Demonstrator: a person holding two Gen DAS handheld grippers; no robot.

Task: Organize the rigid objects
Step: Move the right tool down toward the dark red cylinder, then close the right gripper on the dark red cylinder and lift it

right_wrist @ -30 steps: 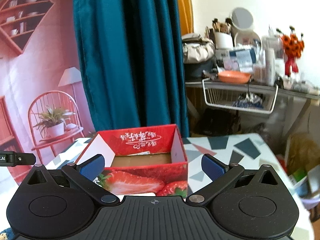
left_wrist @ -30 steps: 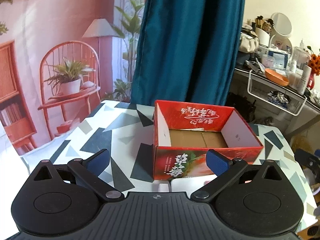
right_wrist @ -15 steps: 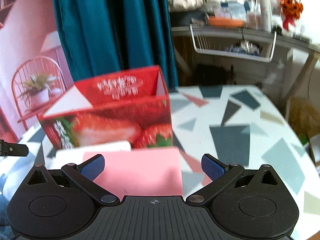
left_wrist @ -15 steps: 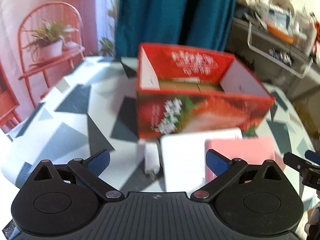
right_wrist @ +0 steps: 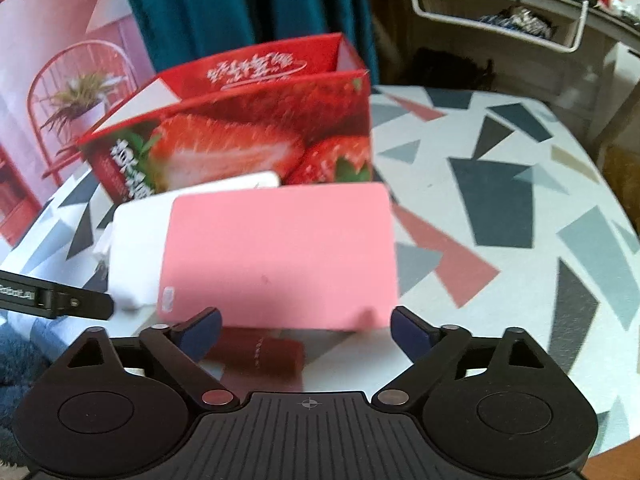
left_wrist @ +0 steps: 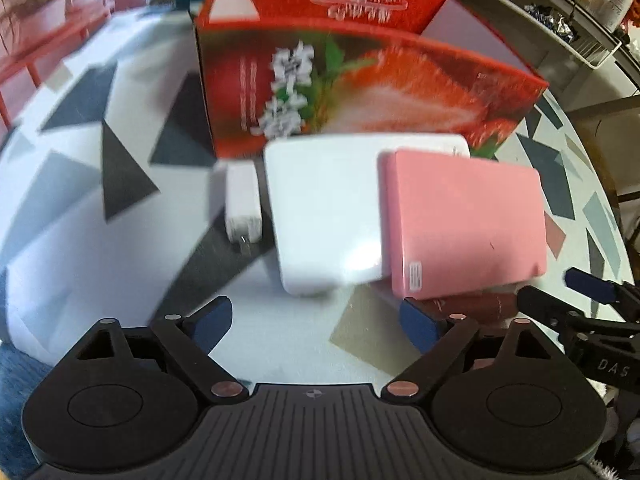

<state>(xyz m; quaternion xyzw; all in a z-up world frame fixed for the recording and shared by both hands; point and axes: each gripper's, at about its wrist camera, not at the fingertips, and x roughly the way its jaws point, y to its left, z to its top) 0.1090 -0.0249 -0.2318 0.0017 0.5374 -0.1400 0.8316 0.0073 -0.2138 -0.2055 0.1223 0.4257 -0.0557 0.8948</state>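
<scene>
Both sets of jaws have just been closing a little yet stand open, nothing between them. The left gripper (left_wrist: 316, 322) and right gripper (right_wrist: 306, 326) have dropped from box height toward the flat pink hard-shelled case (right_wrist: 280, 256), mid-frame, overlapping a glossy white rounded slab (left_wrist: 324, 216). Picking seems next. Behind stands the open red strawberry-printed cardboard box (right_wrist: 240, 136) on the terrazzo-patterned worktop (right_wrist: 520, 200).

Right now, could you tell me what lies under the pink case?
The pink case overlaps a white case and a dark red item; whatever else it covers is hidden.
</scene>
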